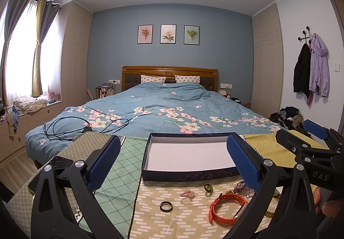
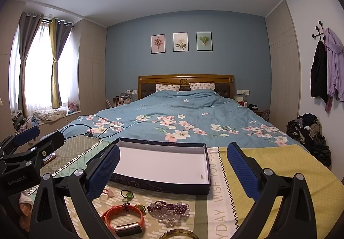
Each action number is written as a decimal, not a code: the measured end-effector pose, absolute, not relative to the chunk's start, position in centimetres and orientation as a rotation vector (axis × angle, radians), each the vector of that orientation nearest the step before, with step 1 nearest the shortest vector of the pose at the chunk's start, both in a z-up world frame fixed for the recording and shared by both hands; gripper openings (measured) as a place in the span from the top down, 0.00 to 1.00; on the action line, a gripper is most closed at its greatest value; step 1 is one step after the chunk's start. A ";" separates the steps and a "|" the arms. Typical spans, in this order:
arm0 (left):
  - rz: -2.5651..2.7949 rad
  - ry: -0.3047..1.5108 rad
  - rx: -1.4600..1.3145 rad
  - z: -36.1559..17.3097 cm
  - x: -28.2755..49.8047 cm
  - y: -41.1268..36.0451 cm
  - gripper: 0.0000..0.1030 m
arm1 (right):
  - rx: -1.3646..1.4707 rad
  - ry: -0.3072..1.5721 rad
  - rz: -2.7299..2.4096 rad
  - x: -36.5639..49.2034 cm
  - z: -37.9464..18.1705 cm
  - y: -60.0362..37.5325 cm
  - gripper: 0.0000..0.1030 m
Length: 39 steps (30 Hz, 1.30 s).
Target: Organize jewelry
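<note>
The jewelry lies loose on the patterned cloth covering the worktop, just in front of an open dark box with a white floor. In the left wrist view a dark ring sits at about 6 o'clock from the box, a pink stone piece just beyond it, a small green-stoned ring at 5 o'clock, and an orange watch band farther toward 4 o'clock. In the right wrist view purple and clear bead bracelets lie heaped beside the band at its 3 o'clock, and a brown bangle shows partly at the bottom edge. One tiny item rests on the box floor near its near right corner; what it is cannot be made out.

The left hand-held gripper hangs above the near left of the box, its blue-padded jaws spread wide with nothing between them. The right hand-held gripper is likewise spread wide and holds nothing, hovering over the beads and the box's near edge.

Beyond the worktop, at 12 o'clock, stands a bed with a blue floral cover, a black cable coiled on it.
</note>
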<state>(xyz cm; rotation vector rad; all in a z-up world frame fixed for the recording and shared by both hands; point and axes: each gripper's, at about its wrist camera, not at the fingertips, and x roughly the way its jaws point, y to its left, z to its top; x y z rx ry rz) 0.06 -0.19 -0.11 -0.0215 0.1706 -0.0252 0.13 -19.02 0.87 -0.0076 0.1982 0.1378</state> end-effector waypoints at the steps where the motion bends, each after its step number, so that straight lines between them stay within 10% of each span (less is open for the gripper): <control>1: -0.026 0.171 -0.021 -0.1 0.1 -0.3 0.06 | -0.008 0.198 0.138 0.1 0.9 -19.0 0.07; 39: -0.033 0.180 -0.027 -0.2 0.0 -0.5 0.06 | -0.005 0.208 0.138 0.4 0.5 -18.7 0.07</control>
